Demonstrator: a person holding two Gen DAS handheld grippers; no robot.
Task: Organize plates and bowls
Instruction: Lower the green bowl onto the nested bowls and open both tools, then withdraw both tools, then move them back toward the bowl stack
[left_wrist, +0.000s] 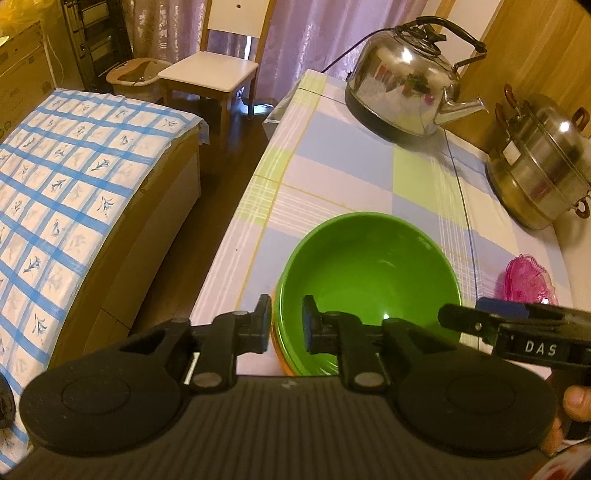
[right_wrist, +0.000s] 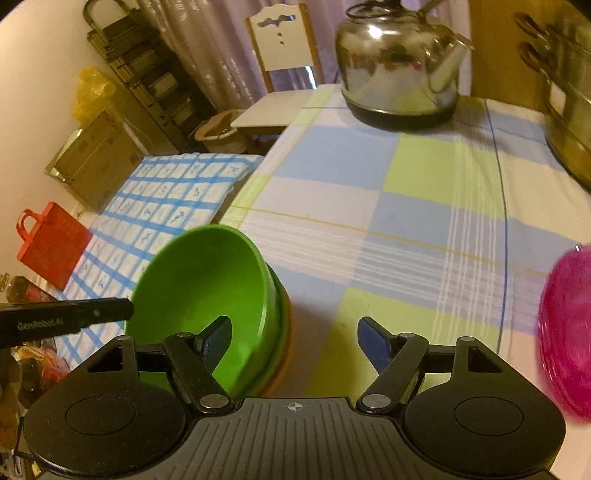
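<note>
Green bowl (left_wrist: 369, 284) sits on top of nested bowl stack, near left edge of checked tablecloth (left_wrist: 332, 166). Left gripper (left_wrist: 286, 325) straddles near-left rim: one finger outside stack, other inside bowl; narrow gap, pads not clearly pressing wall. Right gripper (right_wrist: 295, 345) jaws wide apart, nothing between them; bowl stack under left finger only. Pink plates (right_wrist: 569, 332) at right, apart from jaws.

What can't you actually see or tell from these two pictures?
- Bowls under the green bowl: only rims show in both views; their count is unclear.
- Pink dish: blurred, cut off by the right wrist view's edge.
- Steel pot: cut by the frame edge.
- Kettle contents: hidden.
</note>
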